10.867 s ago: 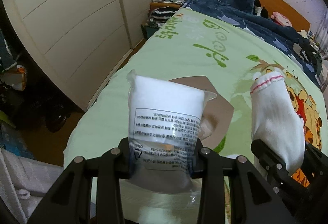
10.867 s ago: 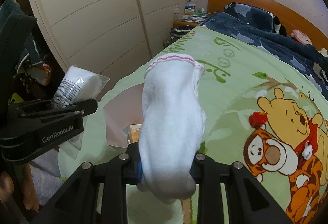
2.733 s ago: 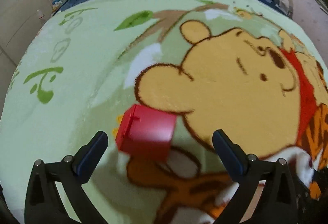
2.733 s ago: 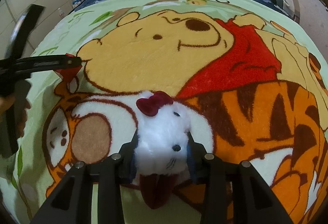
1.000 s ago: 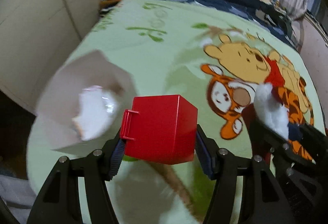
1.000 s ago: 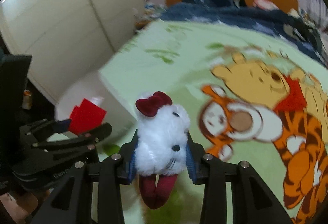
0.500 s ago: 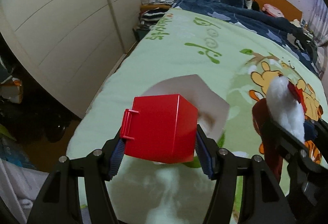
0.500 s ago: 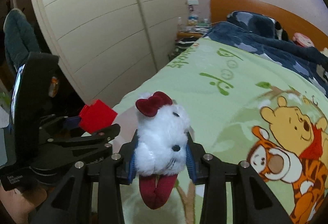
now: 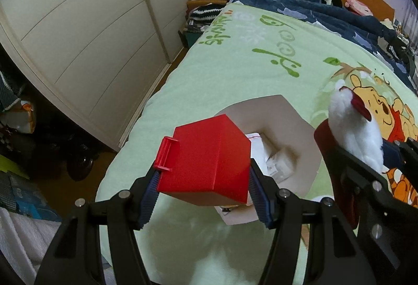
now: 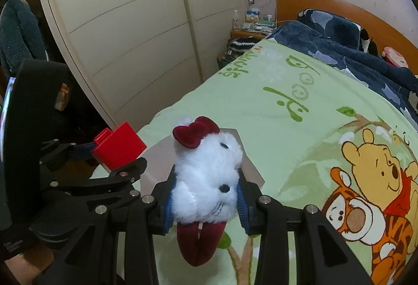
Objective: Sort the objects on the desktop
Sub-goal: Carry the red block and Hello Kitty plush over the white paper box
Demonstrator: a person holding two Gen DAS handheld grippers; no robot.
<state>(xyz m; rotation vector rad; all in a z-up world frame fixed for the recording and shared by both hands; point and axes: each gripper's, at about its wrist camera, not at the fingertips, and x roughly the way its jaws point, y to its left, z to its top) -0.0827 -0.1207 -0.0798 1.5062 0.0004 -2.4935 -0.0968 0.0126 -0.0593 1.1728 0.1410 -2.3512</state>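
Carrying is the step now, as I read it. The left hand-held gripper [image 9: 203, 196] squeezes a red box [image 9: 206, 162] between its blue pads. The right hand-held gripper [image 10: 205, 202] squeezes a white plush toy [image 10: 206, 183] with a dark red bow. Both things hang in the air over a pale paper box [image 9: 284, 125] that lies open on the bed, near its edge. Some white things [image 9: 277, 162] already lie inside the paper box.

Next, I think each hand should go down over the paper box and let go. The red box should go where there is room, not on top of the white things so that it tips.

The two grippers are close side by side, so they could bump. The bed has a green blanket [image 9: 248, 71] with a bear and a tiger on it, and it is soft, so the paper box may wobble. A big wardrobe [image 10: 130, 31] stands beside the bed, well apart from the hands.
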